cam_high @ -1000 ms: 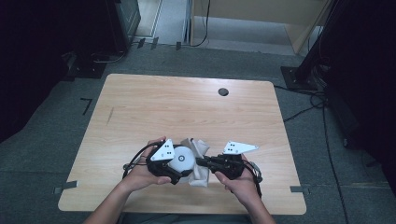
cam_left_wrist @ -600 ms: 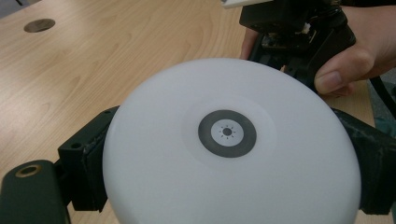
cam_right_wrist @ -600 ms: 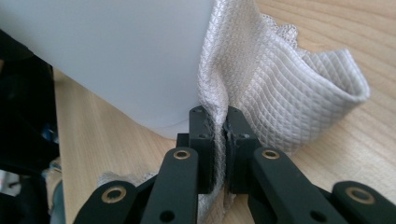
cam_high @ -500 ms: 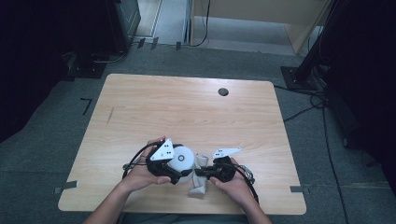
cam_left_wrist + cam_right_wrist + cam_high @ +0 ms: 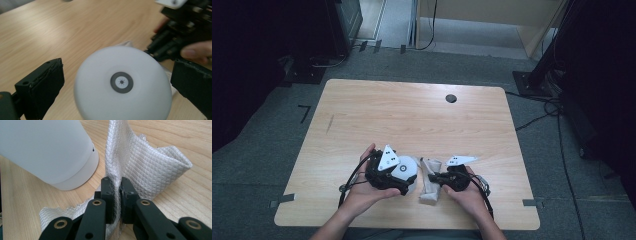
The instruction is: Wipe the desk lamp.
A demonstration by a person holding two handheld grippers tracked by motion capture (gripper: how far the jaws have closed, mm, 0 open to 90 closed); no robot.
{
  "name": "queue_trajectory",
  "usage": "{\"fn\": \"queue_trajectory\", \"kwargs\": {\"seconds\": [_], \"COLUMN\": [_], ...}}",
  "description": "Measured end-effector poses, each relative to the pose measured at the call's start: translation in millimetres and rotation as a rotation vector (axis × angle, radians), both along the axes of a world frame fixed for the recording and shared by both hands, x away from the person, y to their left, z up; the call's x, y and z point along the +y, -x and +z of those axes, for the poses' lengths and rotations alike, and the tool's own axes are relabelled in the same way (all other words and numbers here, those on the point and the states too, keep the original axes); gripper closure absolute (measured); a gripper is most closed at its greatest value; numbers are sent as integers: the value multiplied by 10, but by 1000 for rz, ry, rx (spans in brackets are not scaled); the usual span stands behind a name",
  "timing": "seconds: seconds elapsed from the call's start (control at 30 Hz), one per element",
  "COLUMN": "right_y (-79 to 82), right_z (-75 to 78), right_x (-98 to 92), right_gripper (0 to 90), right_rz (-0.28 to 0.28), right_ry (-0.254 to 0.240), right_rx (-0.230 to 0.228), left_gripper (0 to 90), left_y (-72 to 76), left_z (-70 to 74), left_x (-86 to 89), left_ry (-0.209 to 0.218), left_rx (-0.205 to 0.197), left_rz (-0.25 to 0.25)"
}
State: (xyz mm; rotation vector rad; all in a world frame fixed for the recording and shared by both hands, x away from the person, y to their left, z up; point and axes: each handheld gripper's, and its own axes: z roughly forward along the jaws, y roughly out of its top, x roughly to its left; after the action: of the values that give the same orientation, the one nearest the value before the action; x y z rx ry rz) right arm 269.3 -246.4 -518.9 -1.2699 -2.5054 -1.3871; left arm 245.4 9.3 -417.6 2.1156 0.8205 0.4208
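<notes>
A white round-topped container (image 5: 408, 169) stands on the wooden table (image 5: 412, 115) near its front edge. My left gripper (image 5: 401, 180) is around it, and its jaws have just been opening. In the left gripper view both black fingers (image 5: 42, 87) stand clear of the container (image 5: 122, 82), with a gap on each side. Just to the right, my right gripper (image 5: 438, 179) is shut on a pale woven cloth (image 5: 430, 189). The right gripper view has the cloth (image 5: 155, 167) pinched upright between the pads of my right gripper (image 5: 116, 186), with the container (image 5: 50, 150) close on the left.
A small dark round hole (image 5: 451, 98) sits in the far part of the tabletop. Black stands and cables (image 5: 537, 117) lie on the grey floor around the table. Tape strips (image 5: 531, 202) mark the floor by the front corners.
My left gripper's jaws have opened away from the white container. My right gripper has come down and in toward the container, bringing the cloth with it.
</notes>
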Motion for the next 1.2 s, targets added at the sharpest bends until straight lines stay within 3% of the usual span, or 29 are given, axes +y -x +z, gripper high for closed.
{"fn": "queue_trajectory", "kwargs": {"seconds": [0.07, 0.17, 0.3, 0.4, 0.5, 0.6, 0.7, 0.83, 1.07, 1.2], "right_y": [1, -1, -4, -8, -12, -13, -11, -11, -9, -7], "right_z": [0, -4, -8, -13, -16, -17, -16, -16, -9, -1], "right_x": [3, -2, -10, -11, -11, -7, -4, -5, -7, -18], "right_gripper": [836, 835, 836, 835, 835, 835, 835, 835, 836, 836], "right_rz": [-1, -4, -1, 1, 3, 1, 0, 1, -4, -8], "right_ry": [2, -1, -1, -2, -4, -4, -3, -3, 3, 3], "right_rx": [0, -3, -3, -4, -2, -1, -2, -4, -10, -10], "left_gripper": [0, 0, 0, 0, 0, 2, 84, 87, 89, 89], "left_y": [117, 205, 194, 198, 182, 170, 189, 163, 103, 49], "left_z": [-8, -88, -232, -279, -288, -320, -363, -374, -375, -325], "left_x": [-64, -126, -106, -144, -183, -211, -224, -182, -93, -19], "left_ry": [-22, -68, -25, -4, 23, 16, 18, 25, 9, 14], "left_rx": [-29, -19, 31, 47, 30, 15, -8, -19, -48, -71], "left_rz": [74, 171, 273, 310, 358, 375, 388, 362, 204, 5]}}
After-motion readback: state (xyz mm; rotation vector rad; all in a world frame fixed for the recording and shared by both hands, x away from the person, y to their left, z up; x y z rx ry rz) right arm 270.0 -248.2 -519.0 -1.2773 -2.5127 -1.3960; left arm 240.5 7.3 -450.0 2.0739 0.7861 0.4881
